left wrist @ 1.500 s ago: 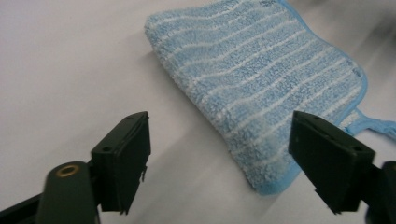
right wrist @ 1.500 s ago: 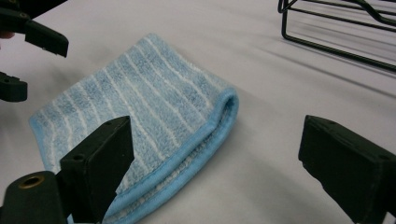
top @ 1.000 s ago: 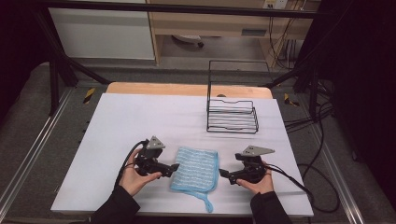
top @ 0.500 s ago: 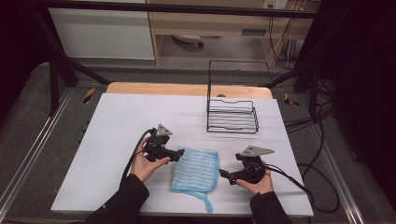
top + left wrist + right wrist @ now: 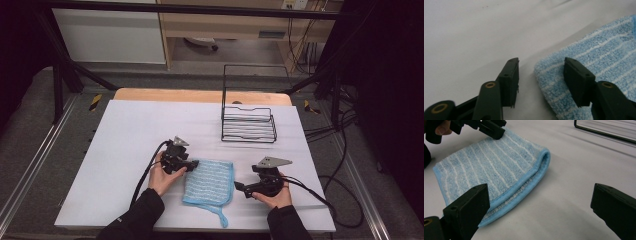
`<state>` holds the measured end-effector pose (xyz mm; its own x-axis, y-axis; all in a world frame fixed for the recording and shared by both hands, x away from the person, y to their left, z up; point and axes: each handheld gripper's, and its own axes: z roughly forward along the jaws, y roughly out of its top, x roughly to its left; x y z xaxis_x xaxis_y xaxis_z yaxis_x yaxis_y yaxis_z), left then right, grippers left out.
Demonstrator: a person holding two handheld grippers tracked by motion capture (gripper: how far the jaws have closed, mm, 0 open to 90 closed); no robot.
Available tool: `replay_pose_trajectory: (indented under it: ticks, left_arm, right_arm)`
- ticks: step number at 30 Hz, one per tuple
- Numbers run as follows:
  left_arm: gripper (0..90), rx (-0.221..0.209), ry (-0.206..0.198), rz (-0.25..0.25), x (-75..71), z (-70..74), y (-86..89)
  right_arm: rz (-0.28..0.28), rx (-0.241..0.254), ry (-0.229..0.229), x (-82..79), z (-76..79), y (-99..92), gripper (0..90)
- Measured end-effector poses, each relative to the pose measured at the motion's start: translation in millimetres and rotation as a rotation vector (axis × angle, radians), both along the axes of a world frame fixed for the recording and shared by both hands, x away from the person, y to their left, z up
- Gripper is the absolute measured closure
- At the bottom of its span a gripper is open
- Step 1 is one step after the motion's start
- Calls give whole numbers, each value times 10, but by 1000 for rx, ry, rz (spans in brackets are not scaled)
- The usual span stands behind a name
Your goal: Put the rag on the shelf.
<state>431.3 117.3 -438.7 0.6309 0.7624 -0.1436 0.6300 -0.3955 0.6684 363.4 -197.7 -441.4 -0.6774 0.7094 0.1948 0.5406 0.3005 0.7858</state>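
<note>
**Left gripper at the corner of the blue cloth**

Your left gripper (image 5: pixel 192 164) sits at the far left corner of the blue cloth (image 5: pixel 210 181). Its jaws have just been closing and now stand about half open. In the left gripper view, the corner of the cloth (image 5: pixel 584 75) lies between the two jaws. One jaw is over the cloth at about 3 o'clock, and the other is over the bare white table (image 5: pixel 474 30) at about 9 o'clock. The pads do not press on the cloth yet, so nothing is held.

Your right gripper (image 5: pixel 240 187) rests low on the table, just beside the right edge of the cloth, at about 3 o'clock from it. Its jaws stand wide open with nothing between the tips. In the right gripper view, the folded edge of the cloth (image 5: pixel 499 177) runs toward 1 o'clock, and your left gripper (image 5: pixel 491 128) shows at about 11 o'clock, on the far corner.

That blue cloth has thin white stripes and is folded flat. It lies near the front of the table, between your two hands. A small loop (image 5: pixel 221 218) hangs off it at about 6 o'clock.

Your black wire rack (image 5: pixel 248 122) stands at about 1 o'clock from the cloth, well apart from it.
</note>
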Motion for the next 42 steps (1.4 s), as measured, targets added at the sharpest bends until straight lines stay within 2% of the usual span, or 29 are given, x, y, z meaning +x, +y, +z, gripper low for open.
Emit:
replay_pose_trajectory:
  ticks: [2,8,14,17,22,26,28,33,34,39,42]
  left_arm:
    - [524,-14,26,-3,-1,-22,0]
    - [639,-40,51,-8,-16,-42,-1]
    - [707,-39,51,-12,-37,-55,-15]
    - [737,-32,51,-18,-42,-58,-21]
    - [752,-24,37,-26,-53,-64,-29]
    - [753,-24,29,-29,-60,-71,-24]
    - [753,-27,28,-29,-61,-74,-23]
    - [753,-23,20,-34,-65,-76,-27]
    - [753,-23,19,-34,-65,-76,-26]
    - [753,-25,14,-35,-69,-80,-25]
    - [753,-25,2,-39,-81,-87,-23]
  right_arm:
    - [0,-2,4,0,-4,3,29]
    - [1,-8,8,4,-16,9,32]
    - [-16,-1,5,19,-11,8,41]
    - [-27,26,7,46,1,14,68]
    - [-55,18,-14,149,53,92,107]
    - [-70,22,1,276,61,192,183]
    - [-86,30,24,340,40,238,235]
    - [-93,14,47,489,-26,362,367]
    - [-96,15,64,506,-37,380,390]
    - [-87,-18,91,519,-114,411,485]
    - [-87,-6,104,507,-129,428,532]
